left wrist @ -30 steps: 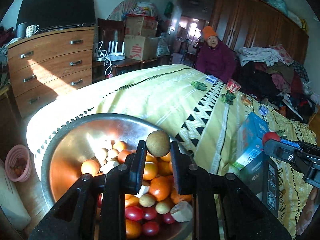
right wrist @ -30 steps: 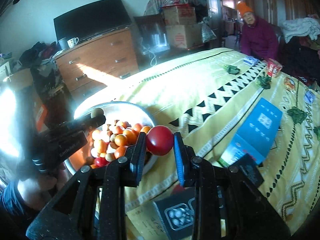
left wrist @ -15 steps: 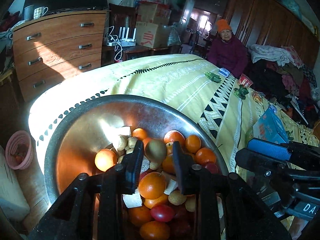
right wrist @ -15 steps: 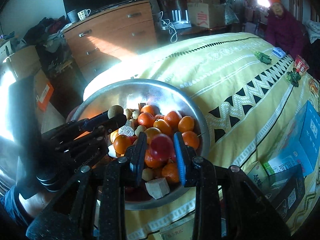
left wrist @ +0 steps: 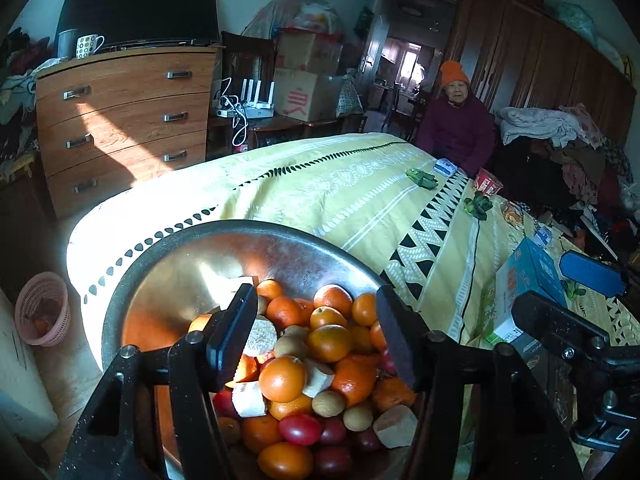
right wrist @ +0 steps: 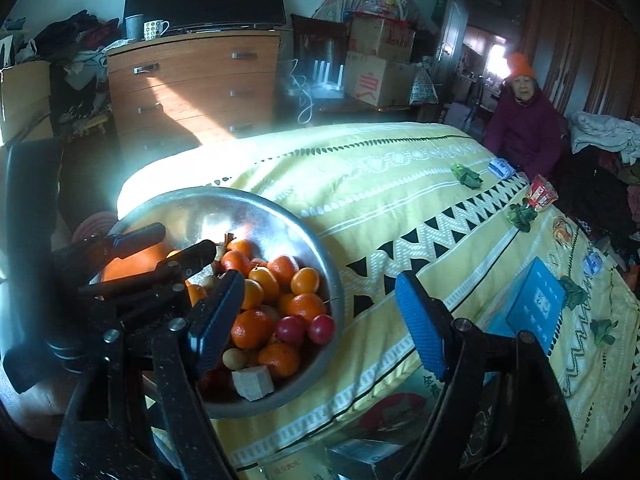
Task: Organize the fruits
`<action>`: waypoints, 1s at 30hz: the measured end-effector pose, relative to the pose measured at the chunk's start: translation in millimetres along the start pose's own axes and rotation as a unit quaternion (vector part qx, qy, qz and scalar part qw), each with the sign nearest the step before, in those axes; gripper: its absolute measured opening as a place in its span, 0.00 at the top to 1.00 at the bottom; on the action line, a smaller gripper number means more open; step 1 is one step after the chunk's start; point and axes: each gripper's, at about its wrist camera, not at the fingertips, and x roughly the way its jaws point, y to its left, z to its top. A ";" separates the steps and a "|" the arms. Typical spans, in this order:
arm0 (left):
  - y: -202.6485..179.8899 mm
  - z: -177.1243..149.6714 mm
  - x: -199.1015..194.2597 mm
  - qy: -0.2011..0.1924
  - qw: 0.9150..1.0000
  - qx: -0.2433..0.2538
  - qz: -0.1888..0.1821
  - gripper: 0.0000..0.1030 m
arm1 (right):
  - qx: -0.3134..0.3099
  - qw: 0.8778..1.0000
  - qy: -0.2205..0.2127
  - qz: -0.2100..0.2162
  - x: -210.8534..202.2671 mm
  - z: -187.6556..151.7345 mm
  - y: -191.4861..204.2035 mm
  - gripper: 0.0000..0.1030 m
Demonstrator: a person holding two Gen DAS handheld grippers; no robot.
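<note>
A wide metal bowl (left wrist: 240,229) (right wrist: 280,210) stands at the near left end of the yellow cloth, heaped with oranges (left wrist: 282,378), red tomatoes (left wrist: 300,429), small brown fruits (left wrist: 290,346) and pale cut pieces. My left gripper (left wrist: 314,328) hangs over the heap, its jaws opening with nothing between them. My right gripper (right wrist: 318,320) hovers at the bowl's right rim, its jaws also opening and empty. A red tomato (right wrist: 322,328) lies just under it inside the rim. The right wrist view shows the left gripper (right wrist: 168,246) over the bowl's left side.
A blue box (left wrist: 528,280) (right wrist: 536,304) lies on the cloth right of the bowl, with a dark box (right wrist: 360,456) near the front edge. Small green items and packets dot the far cloth. A seated person (left wrist: 456,128) is at the far end. A dresser (left wrist: 124,120) and pink basket (left wrist: 42,308) stand left.
Both grippers came over the bowl and opened. The left let go of a brown fruit and the right let go of a red tomato, which now lie in the bowl.
</note>
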 end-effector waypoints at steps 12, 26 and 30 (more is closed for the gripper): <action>-161.4 -25.6 -70.0 -0.039 0.980 0.114 -0.155 0.33 | 0.104 0.989 -0.063 -0.080 -108.8 -84.7 -86.0 0.13; -376.3 -224.9 -23.3 0.144 0.901 0.293 -0.285 0.28 | 0.345 0.900 0.122 -0.237 -136.9 -359.5 -252.3 0.00; -367.1 -255.1 24.7 0.190 0.913 0.280 -0.226 0.29 | 0.339 0.904 0.153 -0.211 -105.5 -372.9 -252.4 0.00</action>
